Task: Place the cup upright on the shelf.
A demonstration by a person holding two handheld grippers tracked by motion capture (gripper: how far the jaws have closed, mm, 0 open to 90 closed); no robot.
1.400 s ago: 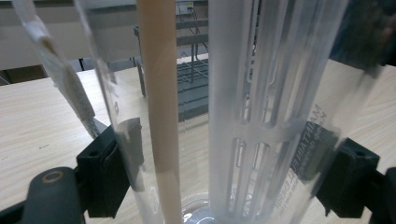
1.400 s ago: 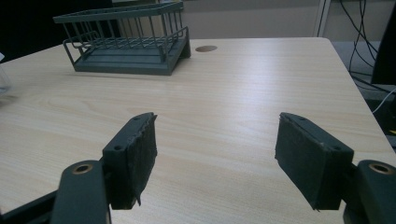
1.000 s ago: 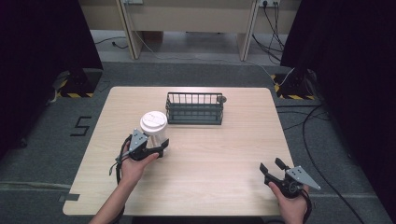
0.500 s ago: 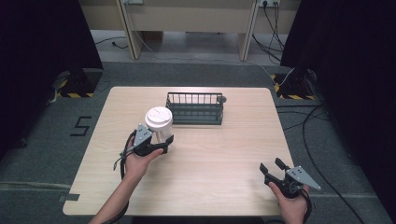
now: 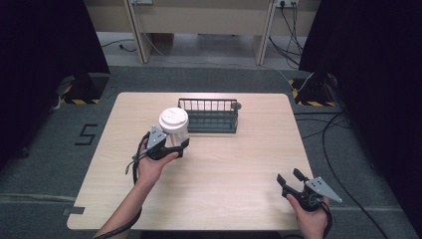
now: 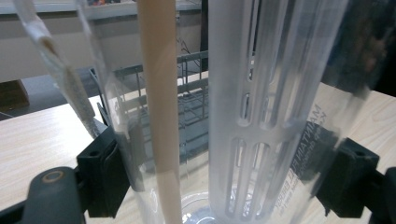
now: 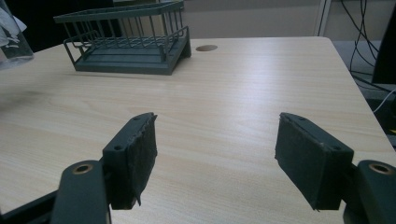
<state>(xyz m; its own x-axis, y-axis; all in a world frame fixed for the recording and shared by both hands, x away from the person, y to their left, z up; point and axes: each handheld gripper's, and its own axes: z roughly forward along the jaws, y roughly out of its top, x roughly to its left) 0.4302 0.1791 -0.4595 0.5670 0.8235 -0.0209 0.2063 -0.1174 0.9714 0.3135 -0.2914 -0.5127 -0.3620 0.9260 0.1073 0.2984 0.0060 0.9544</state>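
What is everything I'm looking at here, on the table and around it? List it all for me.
Table: one, light wood, centre of the room.
Wire basket: one, dark grey-green, at the table's far middle.
Clear cup: one, see-through with a white lid, gripped just left of the basket; a pale stick and a slotted white insert show inside it in the left gripper view.
Cable hole: one, round, in the tabletop by the basket's corner.
Floor cables: several, black, right of the table.
Left gripper: one, black, shut on the clear cup, held in the left hand.
Right gripper: one, black, jaws apart, over the table's near right corner, held in the right hand.
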